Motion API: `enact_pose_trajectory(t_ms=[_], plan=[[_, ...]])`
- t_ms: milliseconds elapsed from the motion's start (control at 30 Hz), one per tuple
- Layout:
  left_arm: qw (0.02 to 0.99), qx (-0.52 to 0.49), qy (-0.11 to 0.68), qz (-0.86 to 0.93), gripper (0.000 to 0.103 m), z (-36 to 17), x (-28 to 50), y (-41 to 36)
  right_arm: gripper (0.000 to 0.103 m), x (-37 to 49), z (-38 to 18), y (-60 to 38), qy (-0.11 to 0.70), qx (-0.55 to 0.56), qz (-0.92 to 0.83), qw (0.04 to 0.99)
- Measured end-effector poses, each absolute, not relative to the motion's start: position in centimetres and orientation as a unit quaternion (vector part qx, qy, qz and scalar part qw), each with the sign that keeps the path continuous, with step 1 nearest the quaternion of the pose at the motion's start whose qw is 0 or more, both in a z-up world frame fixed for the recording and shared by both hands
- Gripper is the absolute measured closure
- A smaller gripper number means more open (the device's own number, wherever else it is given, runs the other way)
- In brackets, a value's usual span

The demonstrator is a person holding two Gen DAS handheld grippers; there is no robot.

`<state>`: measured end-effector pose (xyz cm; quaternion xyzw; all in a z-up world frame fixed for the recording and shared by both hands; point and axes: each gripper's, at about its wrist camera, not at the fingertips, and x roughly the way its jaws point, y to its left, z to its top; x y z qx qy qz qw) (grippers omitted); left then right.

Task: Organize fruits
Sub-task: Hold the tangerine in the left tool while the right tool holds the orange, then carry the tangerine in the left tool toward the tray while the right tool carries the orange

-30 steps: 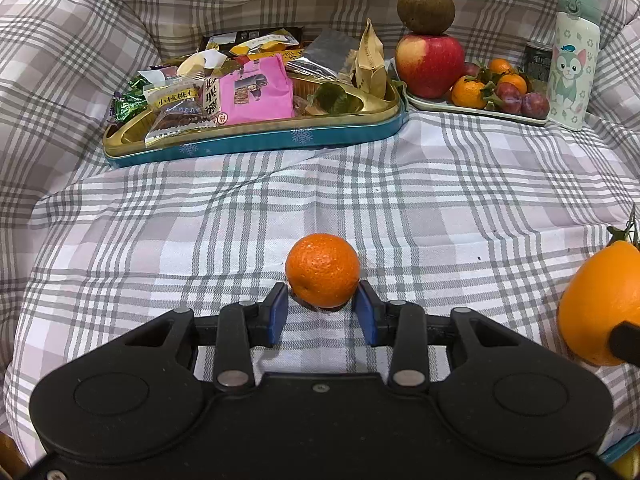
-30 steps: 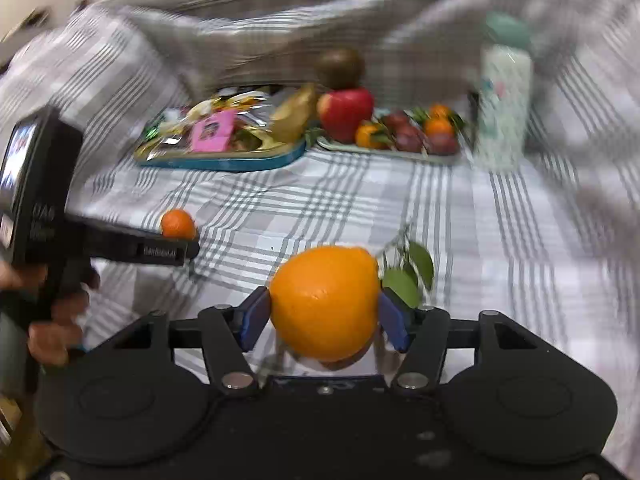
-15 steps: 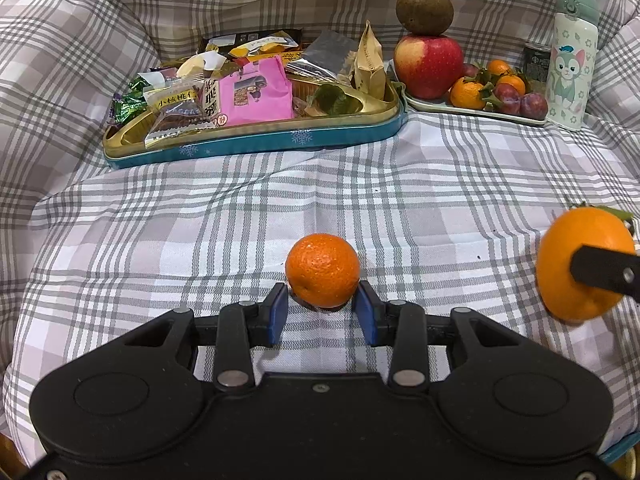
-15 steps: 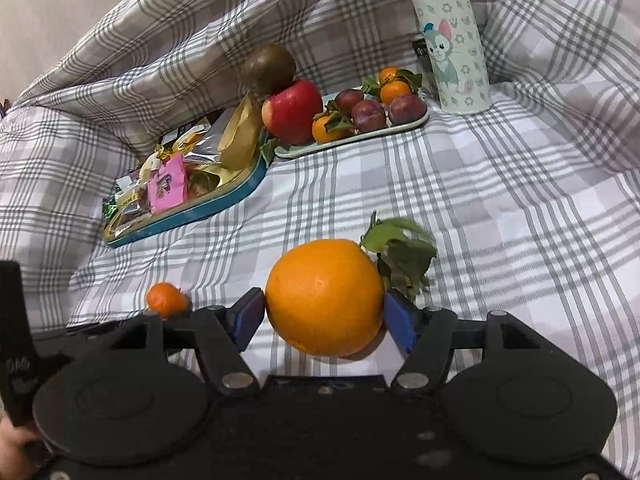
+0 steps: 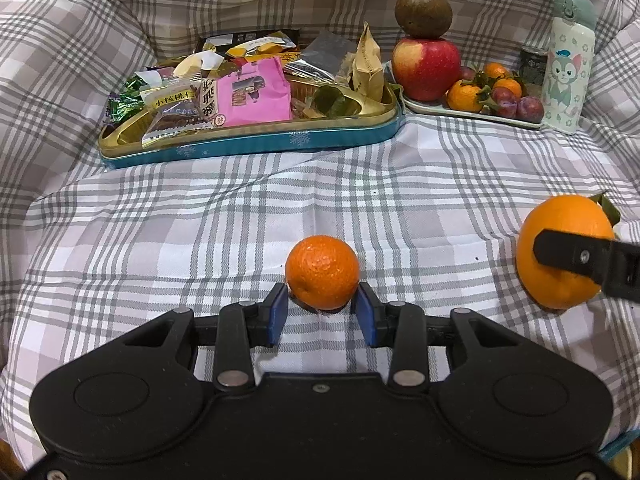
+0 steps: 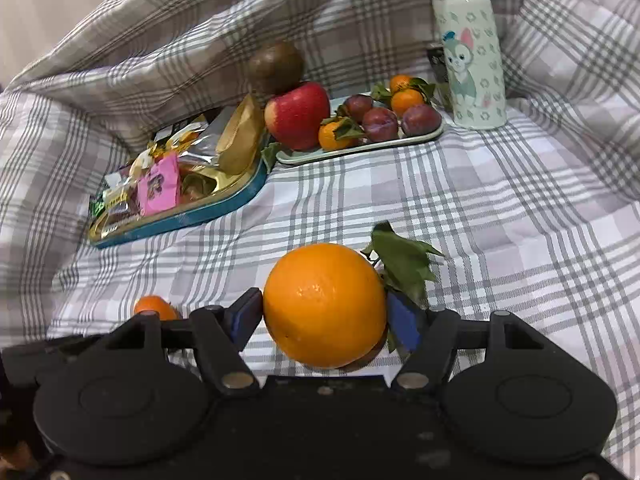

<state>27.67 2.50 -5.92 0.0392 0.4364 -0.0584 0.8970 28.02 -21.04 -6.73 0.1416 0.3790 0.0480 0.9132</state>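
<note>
A small mandarin (image 5: pixel 322 272) rests on the checked cloth between the blue pads of my left gripper (image 5: pixel 322 286). The pad tips flank its near sides without squeezing it, and the jaws stand open. A big orange (image 6: pixel 324 304) with green leaves (image 6: pixel 404 264) sits on the cloth between the pads of my right gripper (image 6: pixel 325 296). Those jaws are opening, with a thin gap on each side of the orange. From the left wrist view, one right finger (image 5: pixel 576 256) crosses in front of the orange (image 5: pixel 560 224). The pale fruit tray (image 5: pixel 472 114) at the back right holds an apple, plums and mandarins.
A teal and gold snack tin (image 5: pixel 248 146) full of packets stands at the back left. A brown round fruit (image 5: pixel 423 12) sits on the red apple (image 5: pixel 426 68). A cartoon-printed bottle (image 5: pixel 568 64) stands right of the tray. The cloth rises in folds around the scene.
The orange came in from the right edge of the left wrist view, carried by my right gripper, whose jaws have widened off it. My left gripper and the mandarin stayed still.
</note>
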Motion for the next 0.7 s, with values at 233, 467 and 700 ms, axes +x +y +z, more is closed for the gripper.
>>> enact_pose_trajectory(t_ms=[233,467,700], plan=[[0.900,0.037,0.428,-0.074,0.056,-5.6,27.8,2.7,0.033,27.1,-6.5,-20.5,0.376,0.101,0.064,0.919],[0.911,0.055,0.402,-0.079,0.056,-5.0,27.6,2.0,0.033,26.0,-6.4,-20.6,0.380,0.092,0.075,0.917],[0.907,0.042,0.414,-0.072,0.053,-5.1,29.3,1.7,0.033,25.1,-6.4,-20.4,0.382,0.086,0.081,0.917]])
